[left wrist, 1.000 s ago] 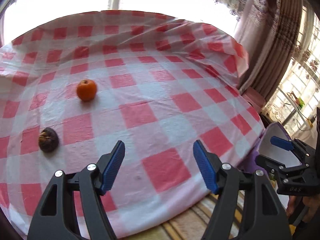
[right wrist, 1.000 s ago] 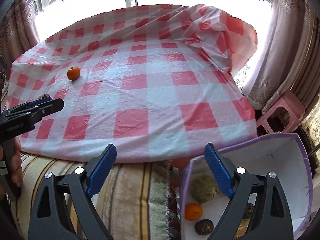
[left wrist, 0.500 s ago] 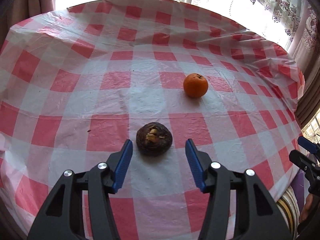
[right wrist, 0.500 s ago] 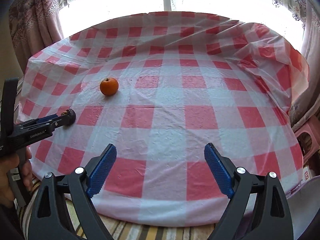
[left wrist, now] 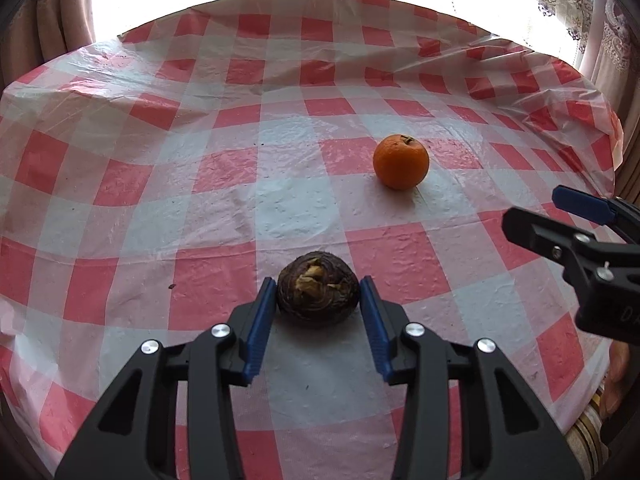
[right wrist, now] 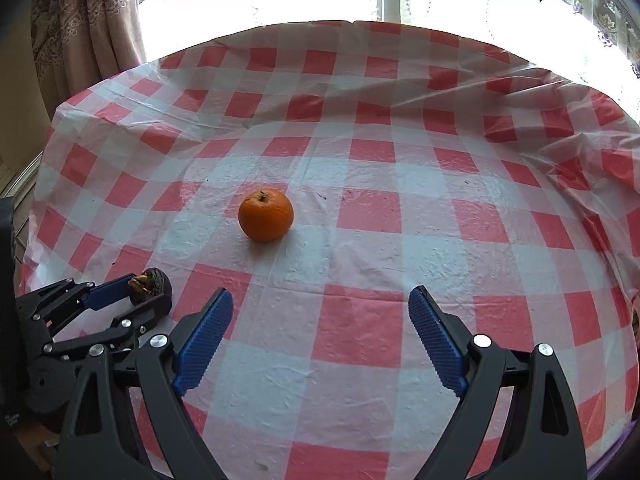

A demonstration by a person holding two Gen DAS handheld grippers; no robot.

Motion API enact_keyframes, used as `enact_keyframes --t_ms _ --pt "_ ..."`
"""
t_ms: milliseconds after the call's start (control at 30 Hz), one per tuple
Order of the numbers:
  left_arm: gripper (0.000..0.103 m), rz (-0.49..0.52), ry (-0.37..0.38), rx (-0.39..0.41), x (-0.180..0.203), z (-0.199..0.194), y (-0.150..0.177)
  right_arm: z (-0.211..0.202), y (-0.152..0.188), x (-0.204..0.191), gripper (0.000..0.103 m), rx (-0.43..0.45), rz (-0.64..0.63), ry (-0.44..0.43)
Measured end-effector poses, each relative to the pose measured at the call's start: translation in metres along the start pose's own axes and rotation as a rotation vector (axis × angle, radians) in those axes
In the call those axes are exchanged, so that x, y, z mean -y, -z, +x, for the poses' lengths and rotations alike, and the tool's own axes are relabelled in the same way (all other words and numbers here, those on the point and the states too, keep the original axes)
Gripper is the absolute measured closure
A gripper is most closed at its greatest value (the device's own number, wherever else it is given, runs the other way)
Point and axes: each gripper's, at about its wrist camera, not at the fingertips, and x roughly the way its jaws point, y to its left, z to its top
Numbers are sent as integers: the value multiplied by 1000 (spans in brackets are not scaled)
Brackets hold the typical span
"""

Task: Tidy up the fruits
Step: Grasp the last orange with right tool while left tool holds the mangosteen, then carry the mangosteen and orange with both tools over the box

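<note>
Closing on the dark brown fruit (left wrist: 318, 296) with the left gripper (left wrist: 318, 283): had just drawn the fingers (left wrist: 260, 320) inward until both blue pads sat against opposite flanks of the fruit, at about its widest girth. Found the fruit resting on the checked cloth of the counter (left wrist: 160, 208), toward the front, not yet lifted.

Noted wrinkled skin and a pale torn patch on top. Judged the flesh soft, so called for no more squeeze than needed to stop slipping. Advised confirming that both pads bore evenly before raising, since a round body gripped off-centre would likely roll out forward. Advised a straight upward lift, with the fingertips kept off the thin plastic cloth to avoid dragging or puckering it.

Found the right gripper (right wrist: 320, 300) wide open and empty above the front of the counter, with nothing between its fingers. Located the orange (right wrist: 266, 216) farther back on the cloth, stem end up, well apart from both grippers. Judged it the likely next pick for the right gripper; required centring the open fingers on either side of it before closing. Saw the two grippers near one another; recommended clearing the left one first to avoid a knock. Saw no container for the fruits in either view.
</note>
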Motion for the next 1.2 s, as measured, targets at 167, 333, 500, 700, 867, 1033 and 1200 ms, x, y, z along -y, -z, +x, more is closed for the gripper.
enact_keyframes --t_ms 167,333,500,700,867,1033,1200 --pt "60 -44 0 13 -10 0 0 25 -15 -15 16 -10 -10 5" --pt "60 -65 -1 23 -16 0 0 43 -30 -27 16 -13 -21 14" --pt "60 -74 0 30 -19 -1 2 58 -43 -39 25 -15 -31 6" --pt "60 -76 -2 35 -21 -2 2 81 -47 -51 43 -52 -54 7" --pt "60 -75 -8 38 -21 -2 2 82 -45 -48 57 -48 -60 20" --pt "61 -77 -10 39 -20 -2 3 74 -37 -48 57 -52 -54 9" --pt "61 -74 -7 38 -20 -3 4 61 -23 -46 57 -53 -47 8"
